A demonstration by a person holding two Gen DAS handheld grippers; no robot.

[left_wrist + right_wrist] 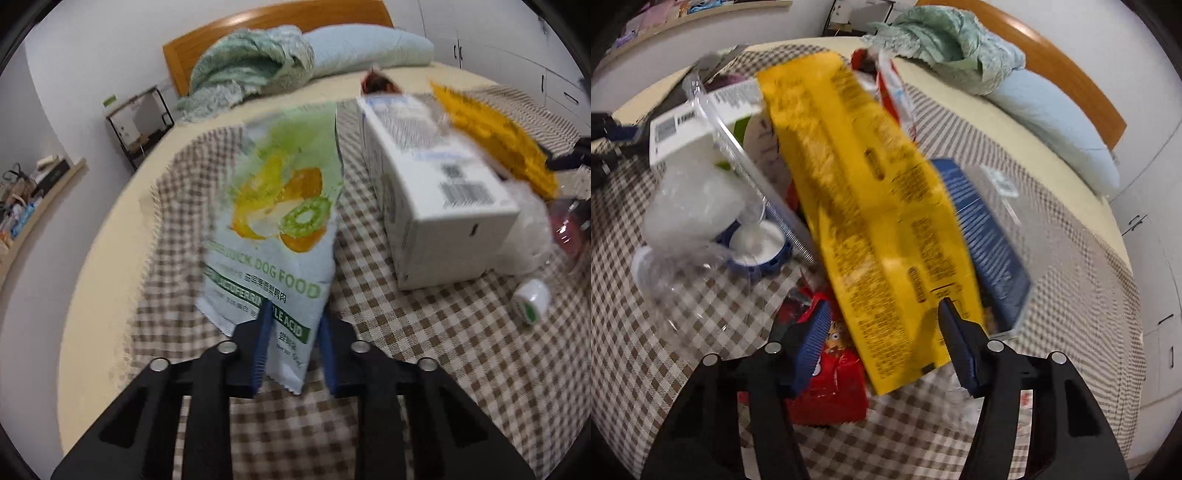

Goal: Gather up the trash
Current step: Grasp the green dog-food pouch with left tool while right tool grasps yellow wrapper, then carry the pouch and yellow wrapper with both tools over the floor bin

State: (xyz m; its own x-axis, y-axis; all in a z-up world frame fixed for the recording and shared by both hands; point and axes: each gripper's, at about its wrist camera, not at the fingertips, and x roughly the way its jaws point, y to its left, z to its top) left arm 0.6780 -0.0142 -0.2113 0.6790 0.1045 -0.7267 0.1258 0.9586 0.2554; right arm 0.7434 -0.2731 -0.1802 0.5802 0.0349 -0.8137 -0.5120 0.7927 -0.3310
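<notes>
In the left wrist view a pale blue-green dog food pouch (pixel 280 206) with printed fruit rests on the brown checked cloth (pixel 443 369). Its near end sits between the blue pads of my left gripper (pixel 295 328), which is shut on it. In the right wrist view a long yellow bag (pixel 871 206) lies across a pile of trash. My right gripper (pixel 885 306) is open around its near end. The right finger overlaps the bag's edge, while the left finger stands apart from it over a red packet (pixel 831 387).
A white barcoded box (pixel 436 192) and a small white and green bottle (pixel 532 301) lie right of the pouch. Beside the yellow bag are a dark blue box (pixel 986 236), crumpled clear plastic (pixel 694 206) and a blue-rimmed cup (pixel 757 243). Pillow (pixel 369 44) and green blanket (pixel 251 70) lie by the headboard.
</notes>
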